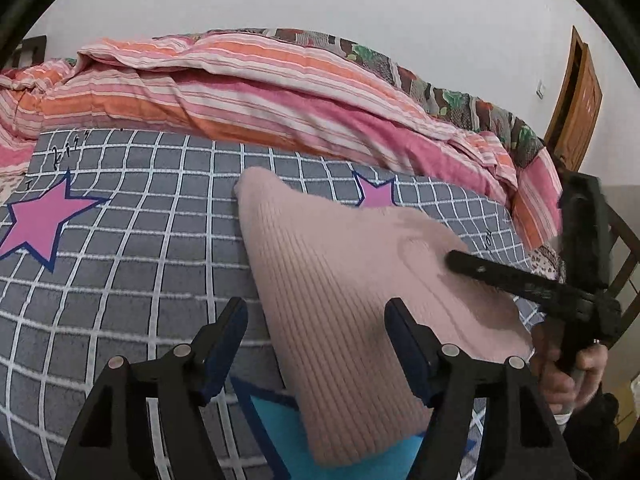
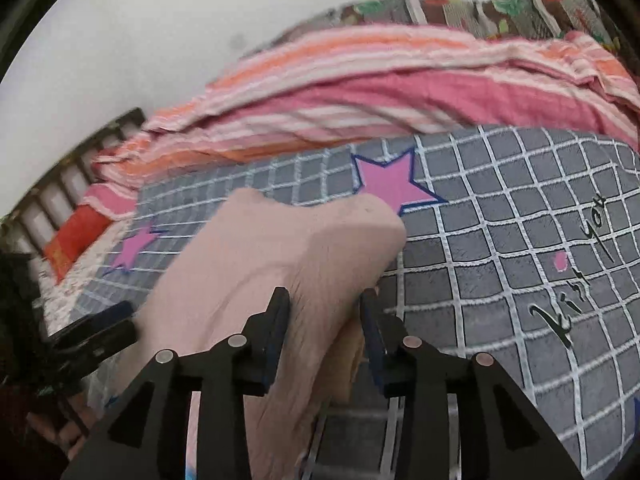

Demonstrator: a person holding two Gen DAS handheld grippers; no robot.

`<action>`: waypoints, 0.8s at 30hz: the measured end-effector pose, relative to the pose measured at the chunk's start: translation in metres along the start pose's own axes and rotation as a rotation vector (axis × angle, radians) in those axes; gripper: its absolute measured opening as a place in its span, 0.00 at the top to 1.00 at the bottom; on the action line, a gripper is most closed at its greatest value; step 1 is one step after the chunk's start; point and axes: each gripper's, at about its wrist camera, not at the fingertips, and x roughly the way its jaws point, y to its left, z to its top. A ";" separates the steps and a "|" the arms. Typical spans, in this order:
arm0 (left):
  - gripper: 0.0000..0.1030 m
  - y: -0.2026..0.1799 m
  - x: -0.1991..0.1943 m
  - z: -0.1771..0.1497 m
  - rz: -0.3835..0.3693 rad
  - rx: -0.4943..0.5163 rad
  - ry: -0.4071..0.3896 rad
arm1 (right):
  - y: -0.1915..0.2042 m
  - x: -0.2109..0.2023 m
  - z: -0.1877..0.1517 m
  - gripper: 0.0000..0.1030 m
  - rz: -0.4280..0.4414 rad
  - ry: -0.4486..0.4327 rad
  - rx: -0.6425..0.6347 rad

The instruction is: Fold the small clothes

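On bed: one grey grid-check blanket (image 1: 132, 248), three pink stars counted across both views. Behind it, one striped pink-orange quilt (image 1: 248, 92), bunched. One pale pink ribbed knit garment (image 1: 344, 280), lying on blanket centre, partly folded. Two grippers: left gripper (image 1: 316, 316), jaws apart, straddling garment's near edge, not pressing; right gripper (image 2: 325, 312), jaws narrowly apart, garment fold between, contact unclear.

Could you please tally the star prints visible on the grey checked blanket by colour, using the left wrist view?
Pink stars: 2, a large one at the left and a smaller one partly hidden behind the pink ribbed garment.
Blue stars: 1, partly hidden under the garment's near end.
Total: 3
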 end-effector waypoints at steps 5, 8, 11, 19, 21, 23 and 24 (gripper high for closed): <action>0.33 0.011 0.011 0.012 0.015 -0.050 0.006 | 0.003 -0.023 -0.002 0.90 0.042 -0.150 -0.077; 0.31 0.016 0.025 0.014 0.042 -0.076 0.048 | -0.013 0.004 -0.009 0.90 -0.039 -0.031 -0.014; 0.31 0.019 0.031 0.015 0.058 -0.101 0.057 | -0.014 0.003 -0.003 0.88 -0.049 -0.012 -0.008; 0.34 0.034 0.051 0.037 0.152 -0.134 0.051 | 0.006 -0.012 0.006 0.81 0.067 -0.087 -0.053; 0.36 0.038 0.063 0.047 0.127 -0.143 0.070 | 0.011 0.005 -0.001 0.81 0.004 -0.027 -0.103; 0.36 0.035 0.079 0.059 0.144 -0.093 0.085 | 0.010 0.014 -0.007 0.80 -0.030 0.006 -0.111; 0.37 0.035 0.084 0.062 0.164 -0.073 0.088 | 0.009 0.012 -0.005 0.80 -0.013 0.004 -0.108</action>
